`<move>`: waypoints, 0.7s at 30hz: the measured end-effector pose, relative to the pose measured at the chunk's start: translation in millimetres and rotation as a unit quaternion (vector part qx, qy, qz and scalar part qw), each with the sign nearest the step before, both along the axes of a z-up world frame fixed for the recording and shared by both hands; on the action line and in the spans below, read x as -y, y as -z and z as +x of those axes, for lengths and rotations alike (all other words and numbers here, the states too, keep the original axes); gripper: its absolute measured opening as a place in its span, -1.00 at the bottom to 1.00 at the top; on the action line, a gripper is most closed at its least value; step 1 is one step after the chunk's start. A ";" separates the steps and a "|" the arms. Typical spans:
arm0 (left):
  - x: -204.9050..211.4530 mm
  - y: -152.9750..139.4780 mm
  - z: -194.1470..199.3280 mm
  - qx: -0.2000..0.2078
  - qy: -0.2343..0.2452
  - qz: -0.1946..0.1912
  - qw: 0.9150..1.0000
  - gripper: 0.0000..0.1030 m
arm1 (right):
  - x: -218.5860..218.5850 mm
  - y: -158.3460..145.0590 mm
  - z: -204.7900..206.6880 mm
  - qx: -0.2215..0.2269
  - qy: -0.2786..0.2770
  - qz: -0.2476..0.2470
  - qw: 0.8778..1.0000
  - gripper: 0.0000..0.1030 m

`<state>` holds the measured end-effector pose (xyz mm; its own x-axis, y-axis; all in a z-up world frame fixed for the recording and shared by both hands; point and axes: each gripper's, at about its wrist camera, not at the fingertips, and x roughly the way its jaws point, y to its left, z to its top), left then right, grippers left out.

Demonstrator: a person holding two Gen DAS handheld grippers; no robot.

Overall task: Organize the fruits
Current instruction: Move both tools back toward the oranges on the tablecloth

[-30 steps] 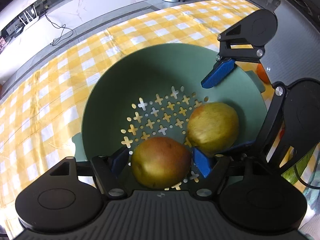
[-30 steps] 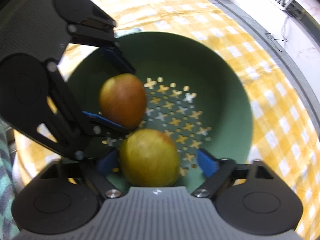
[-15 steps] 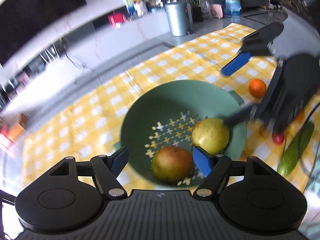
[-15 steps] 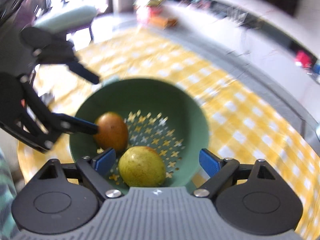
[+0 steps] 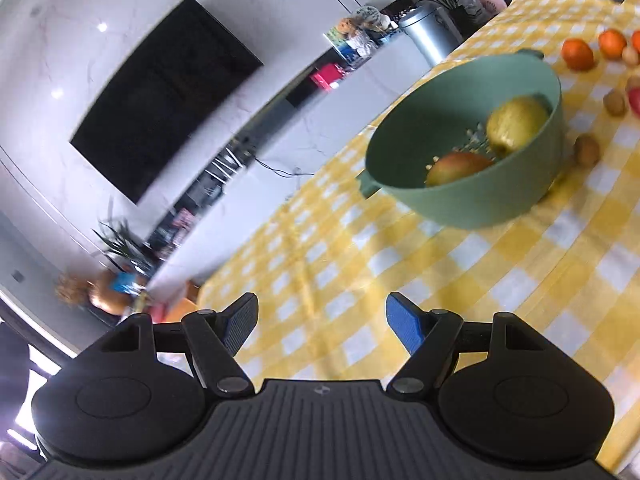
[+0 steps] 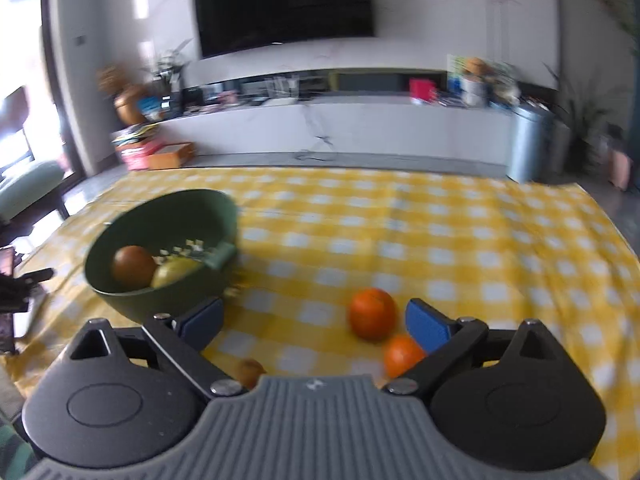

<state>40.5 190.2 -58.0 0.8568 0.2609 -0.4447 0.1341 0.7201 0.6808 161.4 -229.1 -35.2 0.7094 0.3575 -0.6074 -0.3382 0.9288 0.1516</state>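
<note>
A: Where is the fruit?
B: Two apples (image 5: pixel 516 124) lie in the green bowl (image 5: pixel 480 200) on the desk (image 6: pixel 440 240); two oranges (image 6: pixel 372 314) sit outside it.
A: And the claws?
B: The left claw (image 5: pixel 322 326) and the right claw (image 6: pixel 314 322) are both spread wide, holding nothing.

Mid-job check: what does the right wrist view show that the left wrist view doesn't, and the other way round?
Only the right wrist view shows the open right hand-held gripper low over the cloth near two oranges. Only the left shows the open left hand-held gripper and small brown fruits beyond the bowl. Both show the green colander bowl holding two apples, on the yellow checked tablecloth.
</note>
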 end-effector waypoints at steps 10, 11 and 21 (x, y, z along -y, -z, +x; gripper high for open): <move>-21.6 12.4 -6.5 0.002 -0.032 0.001 0.999 0.67 | 8.3 18.2 -14.8 0.000 0.033 0.004 0.999 0.84; -21.9 9.5 -6.5 0.004 -0.034 -0.002 0.999 0.67 | 8.1 19.6 -14.3 0.000 0.034 0.002 0.999 0.84; -6.9 -54.5 -11.0 0.049 -0.029 -0.085 0.995 0.67 | 7.8 25.8 -6.6 -0.020 0.056 -0.016 0.998 0.79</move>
<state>29.4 197.1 -3.5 0.8843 0.2391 -0.4010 0.0273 0.8309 0.5557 154.8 -236.9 -60.9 0.7191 0.2578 -0.6453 -0.2270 0.9648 0.1325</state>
